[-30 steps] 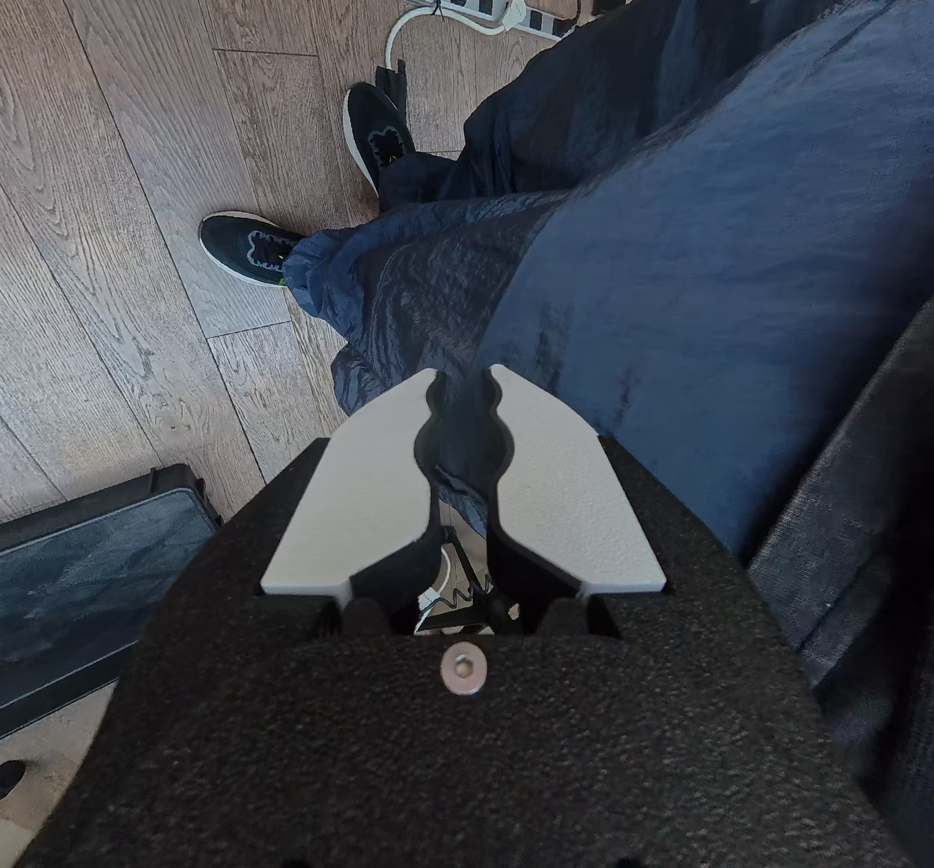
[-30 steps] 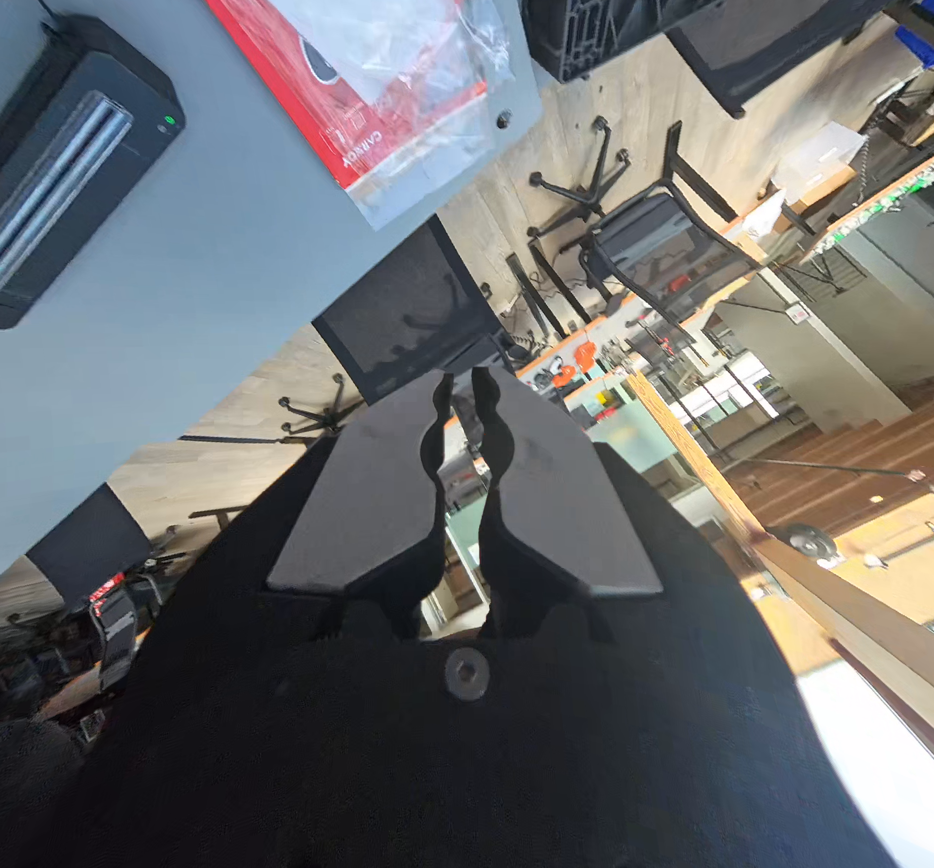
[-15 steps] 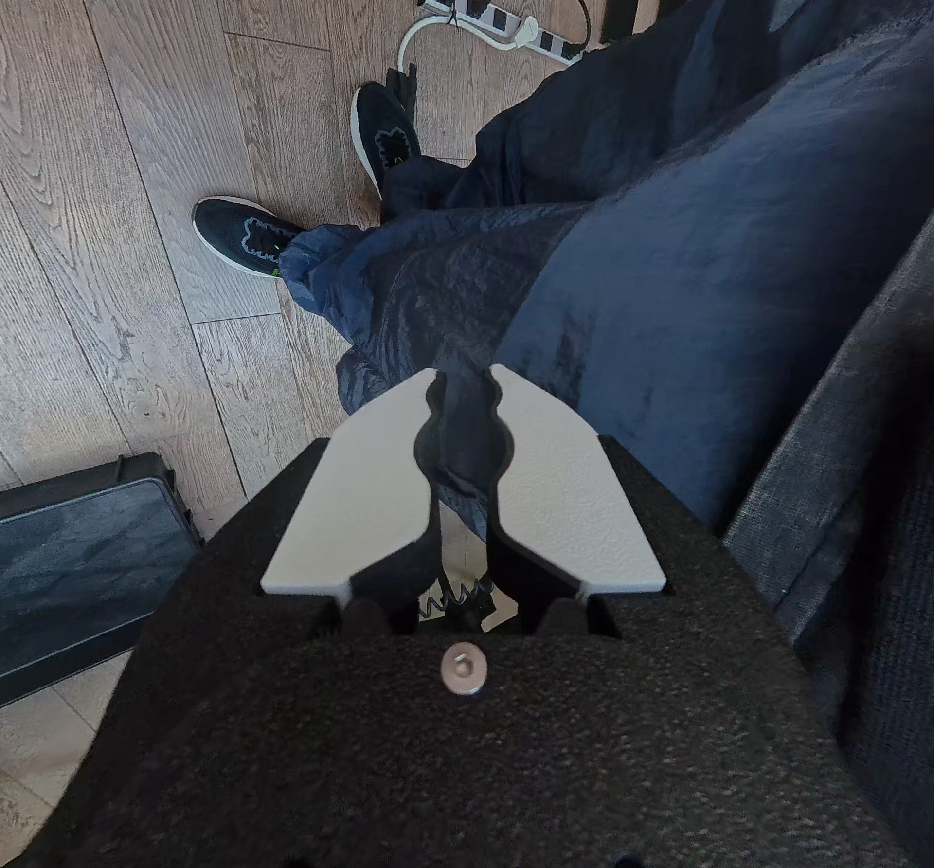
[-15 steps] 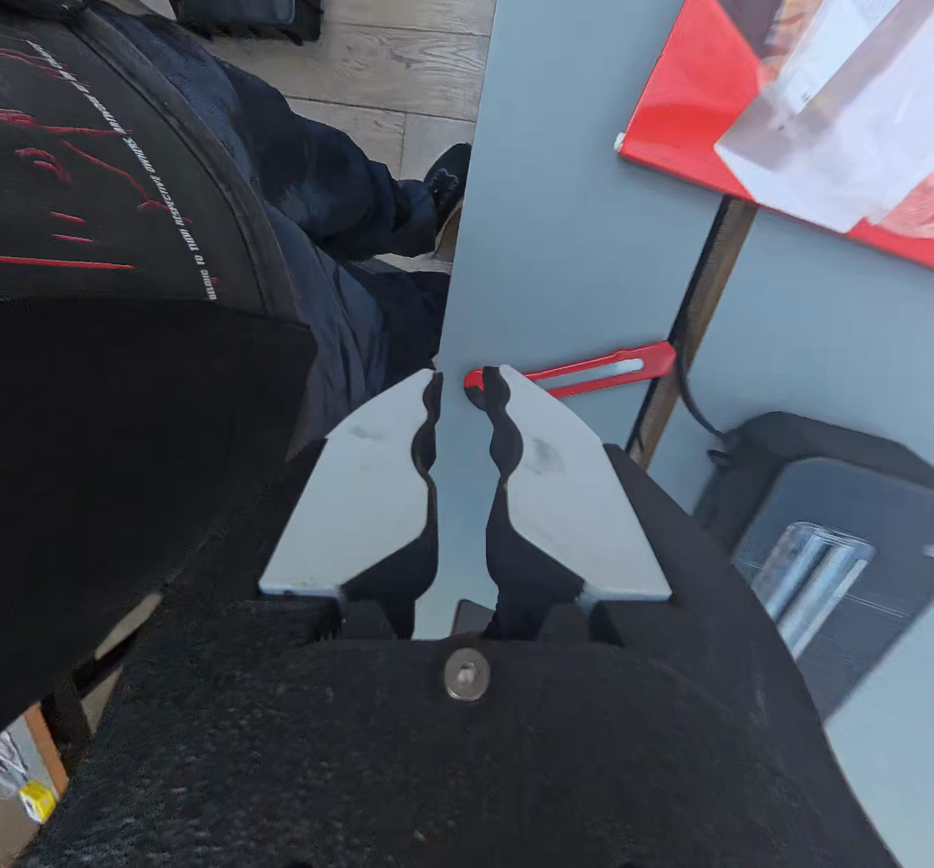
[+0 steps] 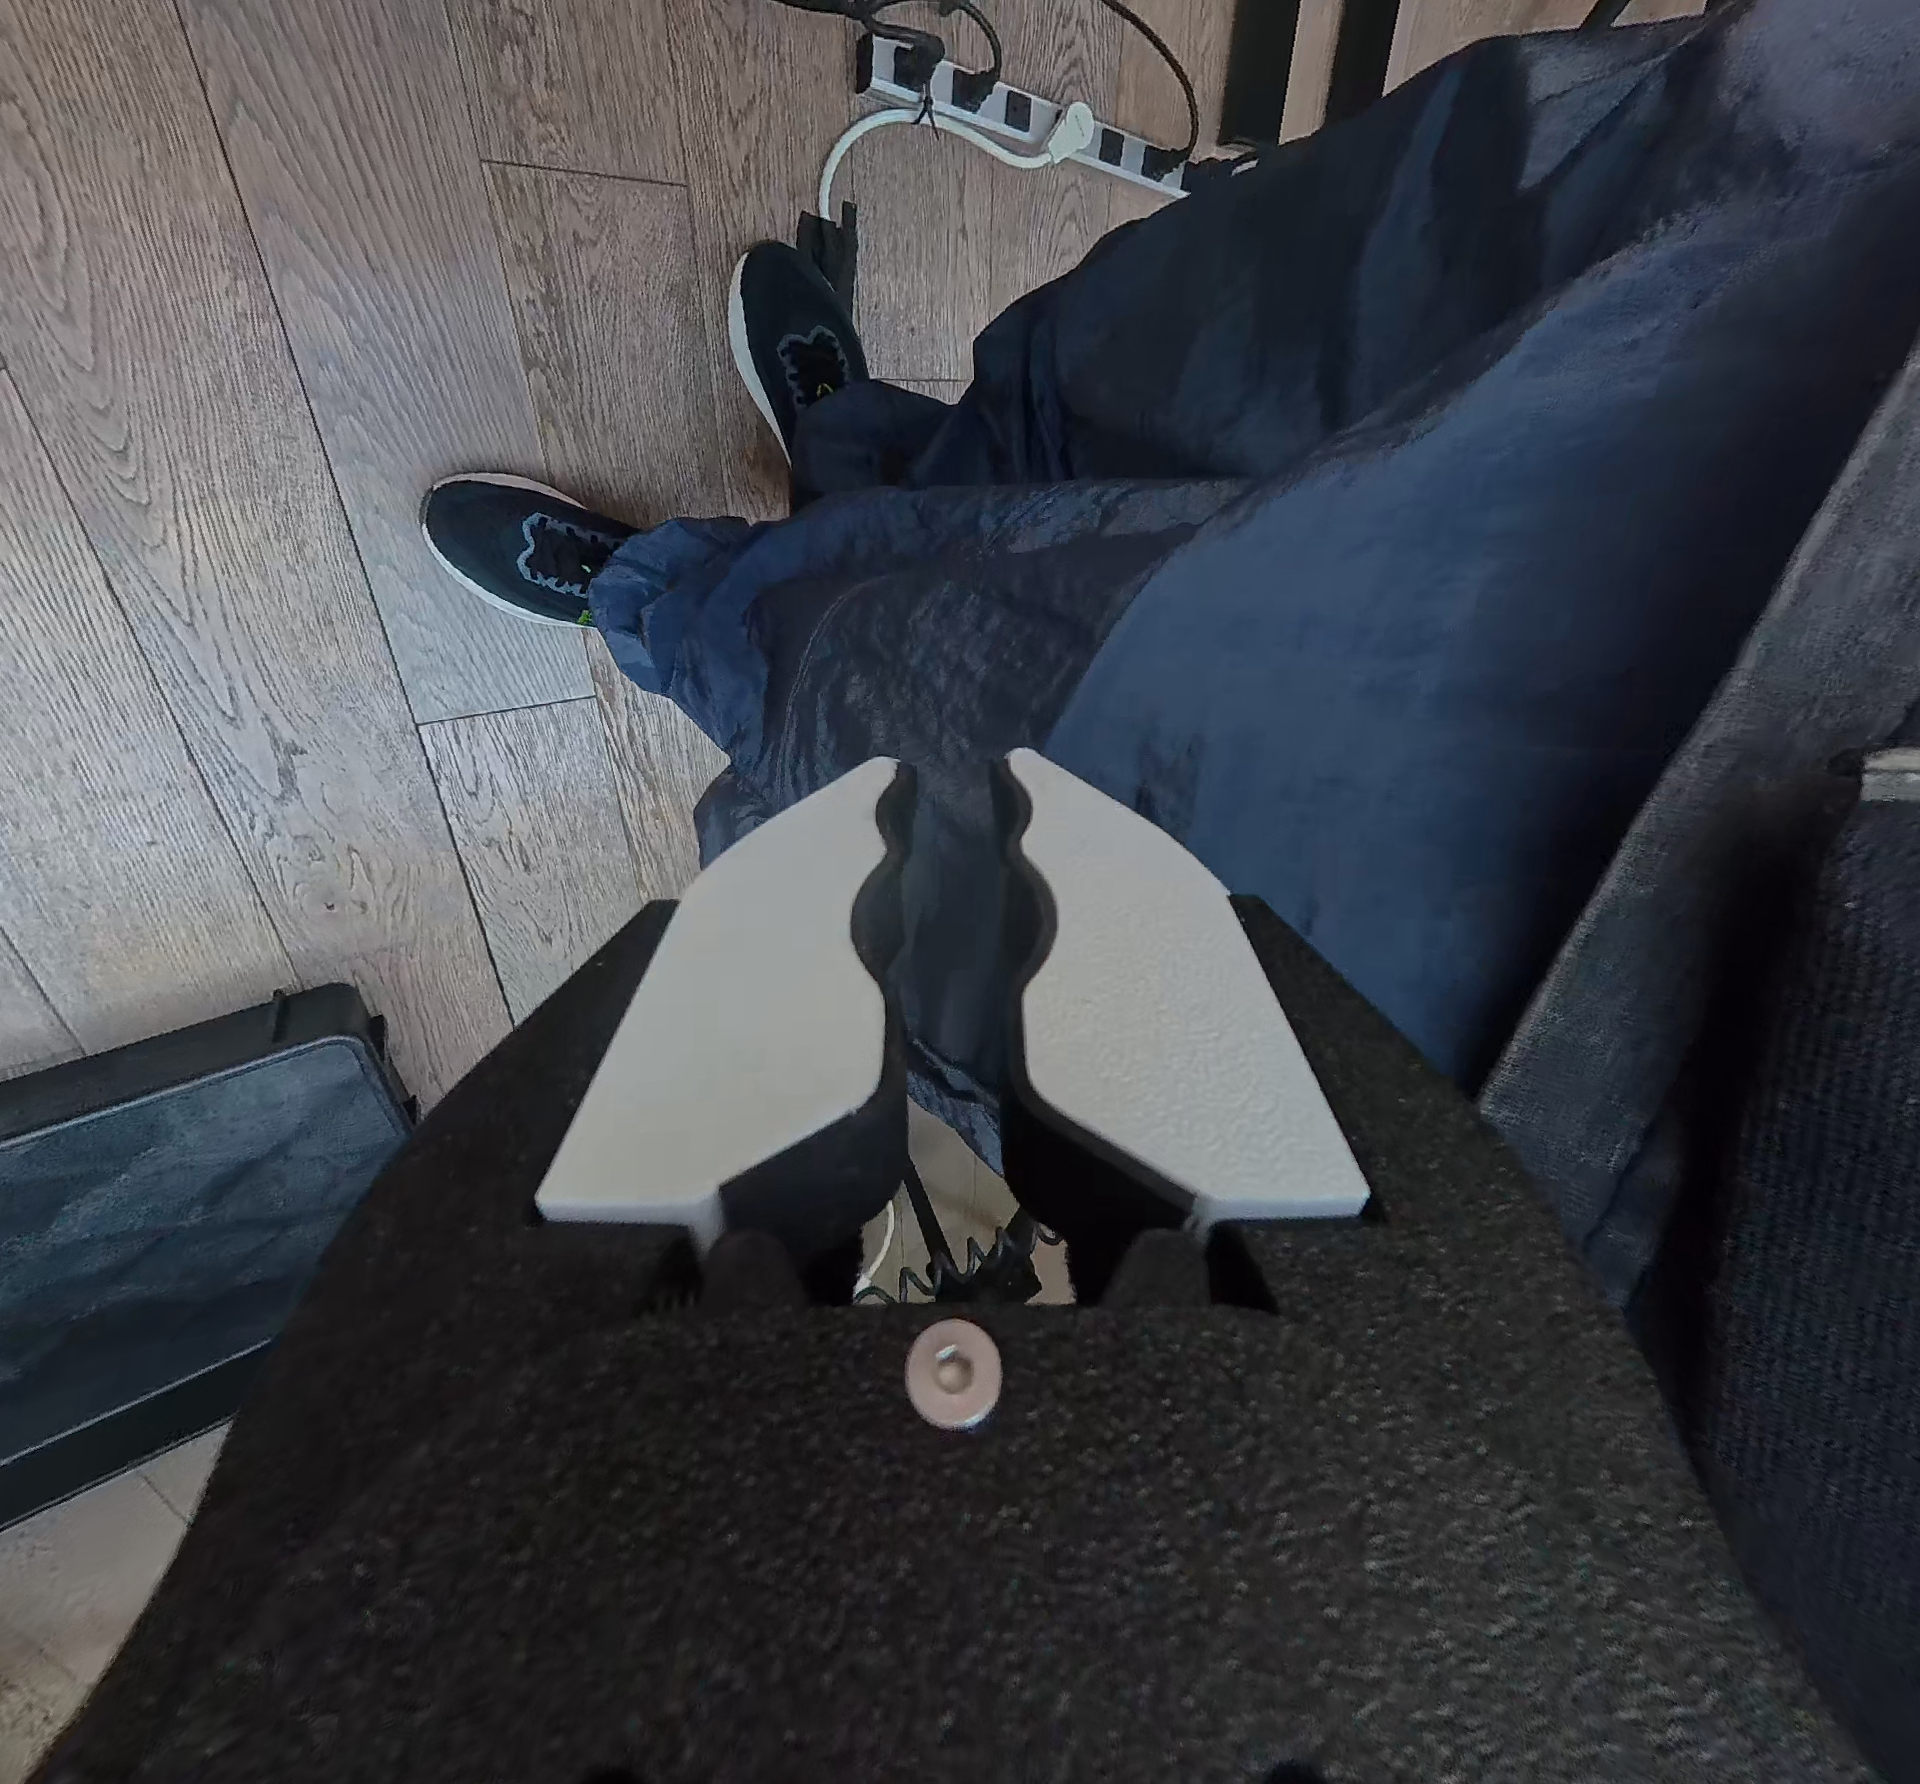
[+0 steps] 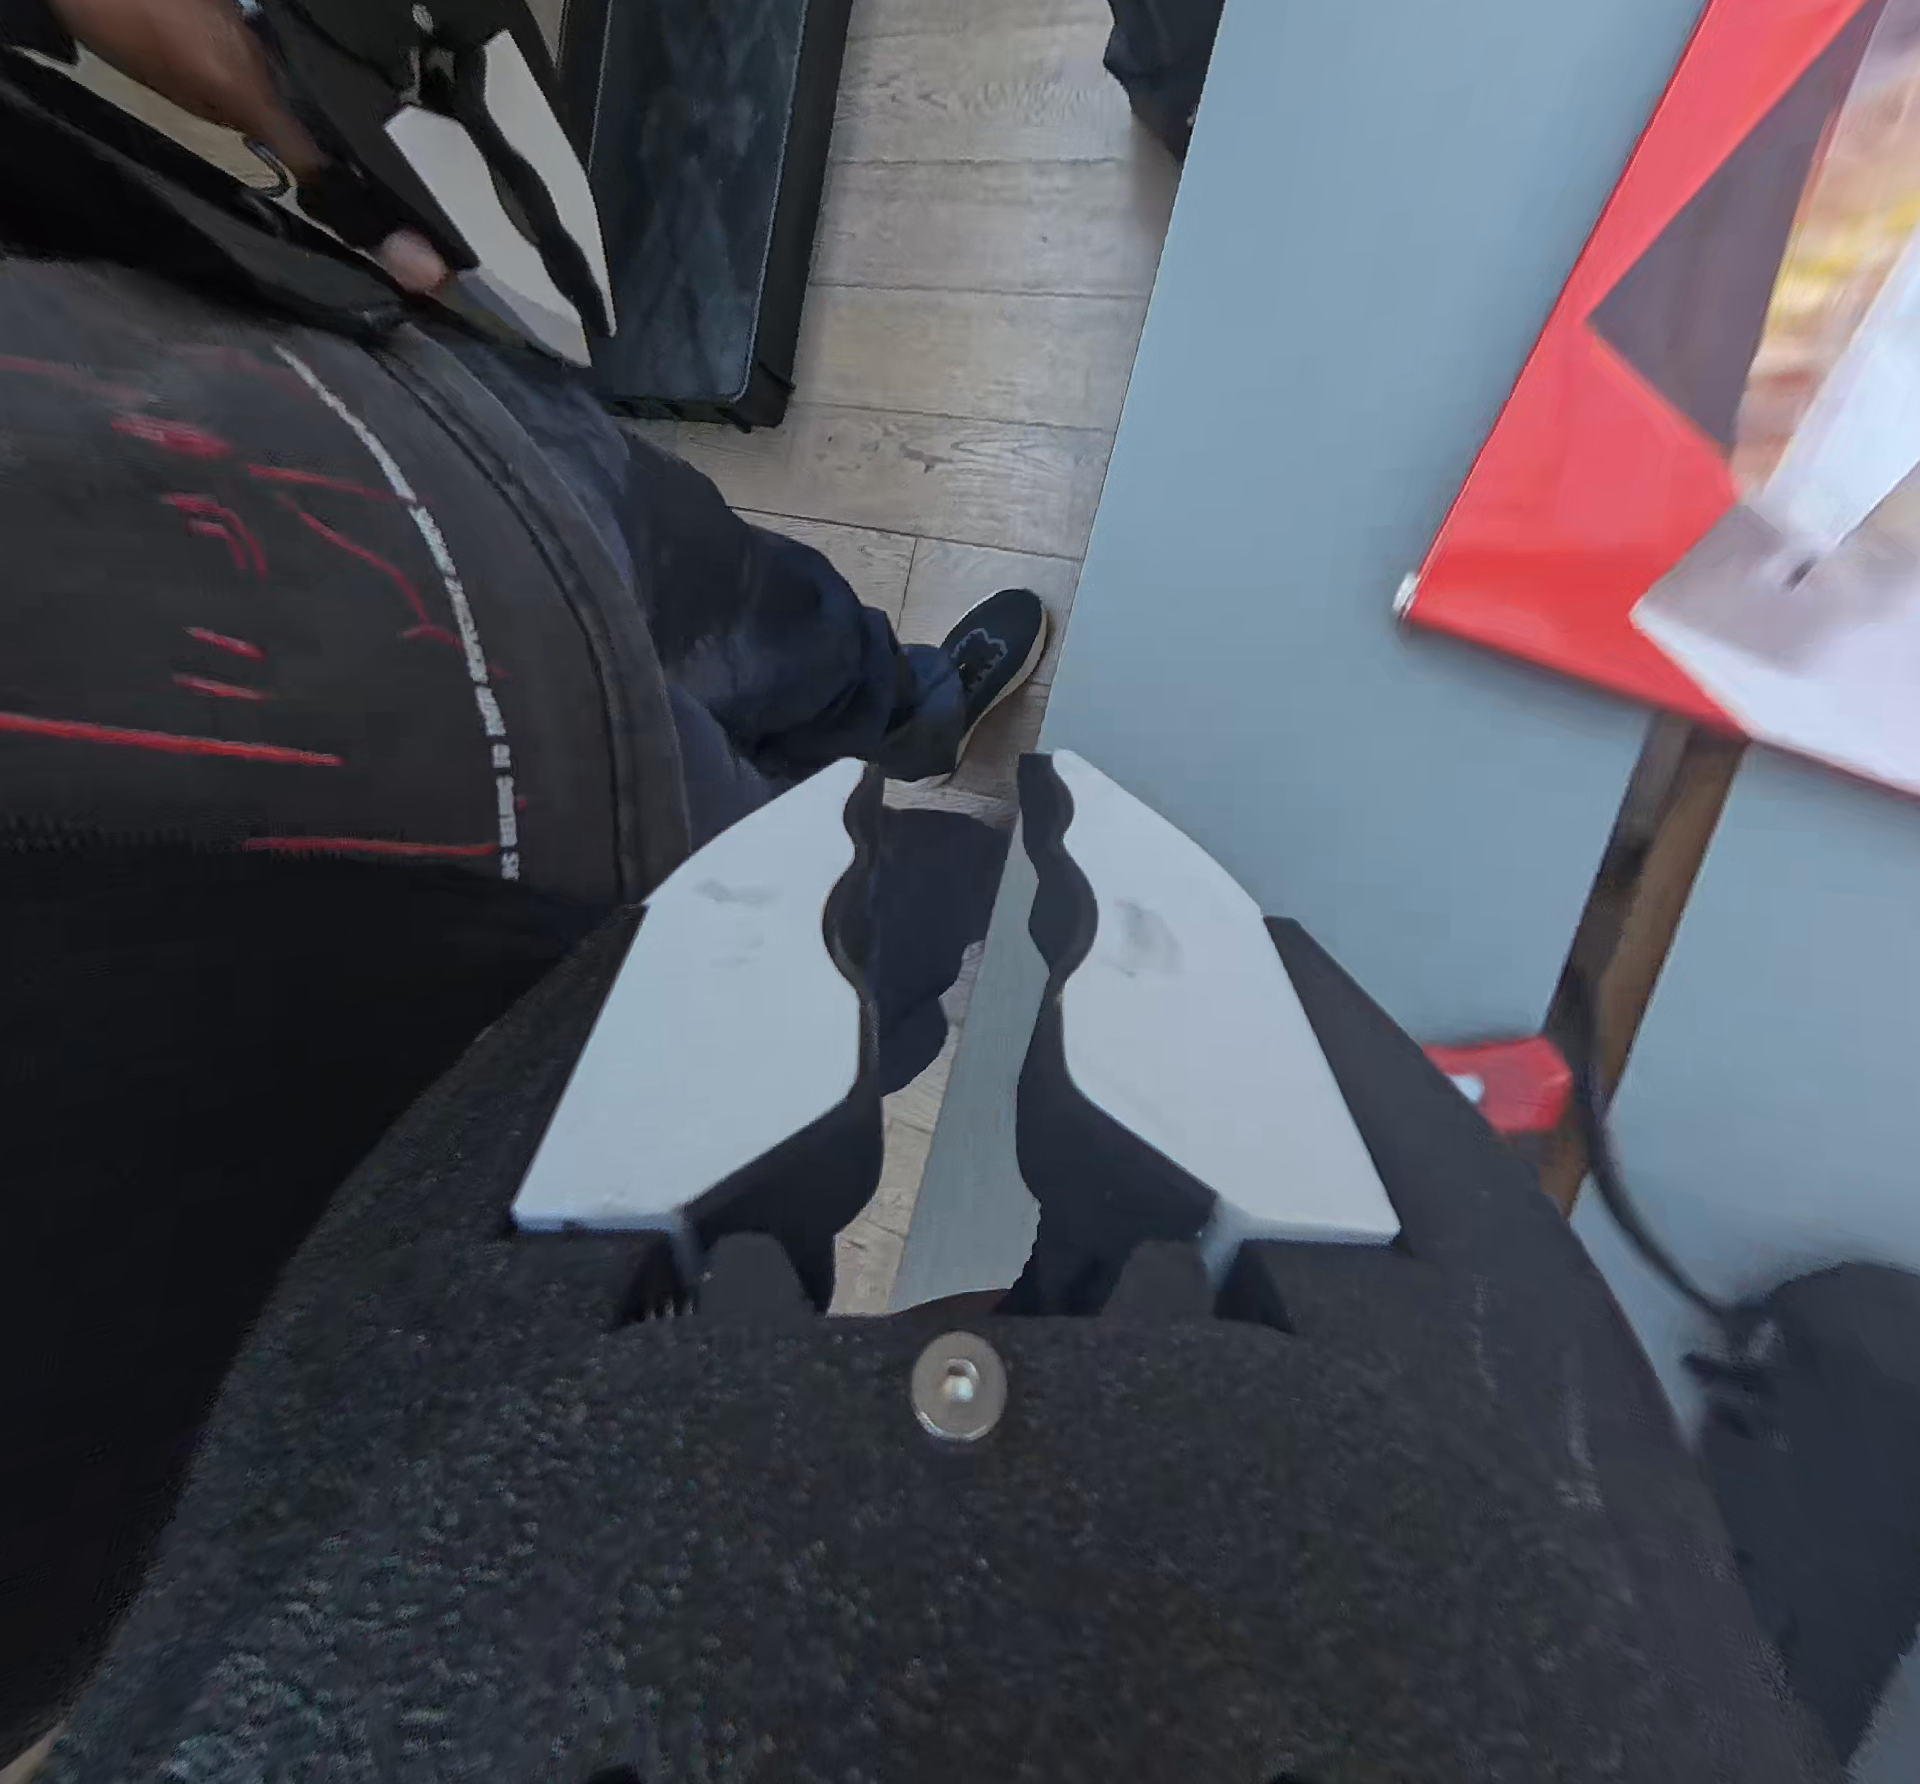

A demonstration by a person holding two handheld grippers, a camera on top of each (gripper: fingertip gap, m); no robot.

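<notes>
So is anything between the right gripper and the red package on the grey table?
Nothing visible. Only bare grey table lies between the open right gripper and the red package.

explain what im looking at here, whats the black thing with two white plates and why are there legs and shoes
These are two hand-held grippers, one in each of a person's hands, each with a camera looking forward along its two white fingers.

The left wrist view shows the left gripper, pointing down over the person's dark blue trousers, black shoes and a wooden floor with a power strip and a dark case.

The right wrist view shows the right gripper, over the edge of a grey table. On the table lies a red package; a black device sits at the lower right. The other gripper shows at the upper left there.

Both grippers hold nothing; a narrow gap stays between each one's fingers.
</notes>
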